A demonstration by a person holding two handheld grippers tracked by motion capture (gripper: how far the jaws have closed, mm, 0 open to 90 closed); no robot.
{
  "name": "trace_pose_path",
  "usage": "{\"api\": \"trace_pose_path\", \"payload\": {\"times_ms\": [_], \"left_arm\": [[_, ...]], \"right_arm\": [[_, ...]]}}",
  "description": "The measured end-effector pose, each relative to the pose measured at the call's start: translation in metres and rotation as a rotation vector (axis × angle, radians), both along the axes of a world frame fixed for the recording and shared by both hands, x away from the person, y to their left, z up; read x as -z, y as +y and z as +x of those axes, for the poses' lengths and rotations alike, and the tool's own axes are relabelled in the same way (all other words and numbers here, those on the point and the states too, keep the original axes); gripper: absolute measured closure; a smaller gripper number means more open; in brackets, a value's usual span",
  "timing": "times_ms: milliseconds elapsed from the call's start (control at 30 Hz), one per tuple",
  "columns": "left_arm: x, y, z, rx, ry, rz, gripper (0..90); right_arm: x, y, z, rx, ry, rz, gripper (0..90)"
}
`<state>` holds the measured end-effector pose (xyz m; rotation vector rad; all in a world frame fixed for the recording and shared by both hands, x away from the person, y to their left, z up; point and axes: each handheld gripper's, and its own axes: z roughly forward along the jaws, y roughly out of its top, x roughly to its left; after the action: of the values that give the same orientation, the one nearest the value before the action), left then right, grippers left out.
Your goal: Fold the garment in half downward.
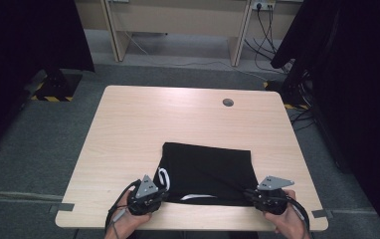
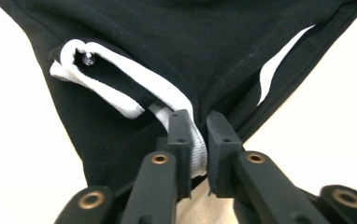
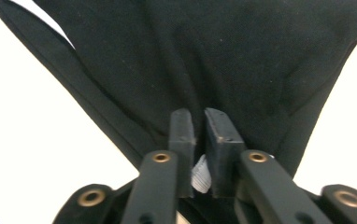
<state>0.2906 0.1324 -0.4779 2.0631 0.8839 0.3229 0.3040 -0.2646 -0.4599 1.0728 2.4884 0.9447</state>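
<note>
A folded black fabric garment with white trim (image 1: 208, 172) lies on the near half of a pale wood-grain rectangular tabletop (image 1: 143, 124), its near edge just short of the table's near edge. Taking the garment as the landmark: the left gripper (image 1: 159, 188), a black two-jaw tool with a grey three-cornered plate on top, sits at the garment's near left corner, held by the person's left hand (image 1: 128, 219). The right gripper (image 1: 250, 193), of the same build, sits at the garment's near right corner, held by the right hand (image 1: 290, 221).

In the left gripper view, the left gripper (image 2: 199, 135) has its jaws clenched on the garment (image 2: 176, 42) at a seam, with a white ribbed band (image 2: 197, 156) of the fabric caught between the jaws; a looped white-edged fold (image 2: 106, 79) lies on the cloth just beyond the jaws, and the cloth rises tautly towards them.

In the right gripper view, the right gripper (image 3: 200, 128) is likewise clamped on the garment (image 3: 214, 51), black cloth pinched between its nearly meeting jaws and a small white tag (image 3: 200, 177) showing in the gap nearer the body of the tool. The cloth fans out from the jaws in tension folds.

A round dark grommet hole (image 1: 228, 102) in the tabletop lies well beyond the garment's far edge.
</note>
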Motion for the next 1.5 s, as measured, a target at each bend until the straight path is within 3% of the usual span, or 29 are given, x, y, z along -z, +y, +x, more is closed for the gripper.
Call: {"api": "trace_pose_path", "payload": {"times_ms": [67,167,267,467,600,667,767,867,900,1367,1500], "left_arm": [[-0.002,0.001,-0.001,-0.006,0.001,-0.02,67.3],[-0.008,0.005,0.0,-0.029,-0.013,-0.072,49.7],[-0.013,0.009,0.003,-0.063,-0.026,-0.084,38.5],[-0.014,0.014,0.01,-0.126,0.033,-0.121,20.0],[-0.013,0.018,0.012,-0.172,0.06,-0.097,6.8],[-0.011,0.02,0.014,-0.158,0.08,-0.08,5.4],[-0.007,0.025,0.017,-0.18,0.076,-0.064,4.9],[-0.002,0.028,0.019,-0.182,0.082,-0.045,3.4],[0.0,0.028,0.019,-0.183,0.083,-0.04,3.4],[0.004,0.024,0.017,-0.158,0.098,-0.04,3.4],[0.007,0.022,0.018,-0.158,0.071,0.02,3.0]], "right_arm": [[-0.002,0.001,0.0,0.01,0.01,0.007,65.8],[-0.012,0.0,0.001,0.029,-0.026,0.038,57.1],[-0.023,0.0,0.004,0.04,-0.062,0.063,50.6],[-0.024,0.008,0.02,0.061,-0.054,0.071,42.6],[-0.014,0.013,0.03,0.074,-0.028,0.071,39.9],[-0.009,0.015,0.033,0.079,-0.019,0.07,39.6],[-0.002,0.015,0.036,0.093,-0.002,0.057,38.0],[0.007,0.015,0.038,0.09,0.005,0.004,34.9],[0.009,0.015,0.038,0.076,-0.018,0.006,35.1],[0.008,-0.01,0.047,0.084,-0.018,-0.007,36.5],[0.008,-0.022,0.049,0.086,-0.026,0.0,36.5]]}}
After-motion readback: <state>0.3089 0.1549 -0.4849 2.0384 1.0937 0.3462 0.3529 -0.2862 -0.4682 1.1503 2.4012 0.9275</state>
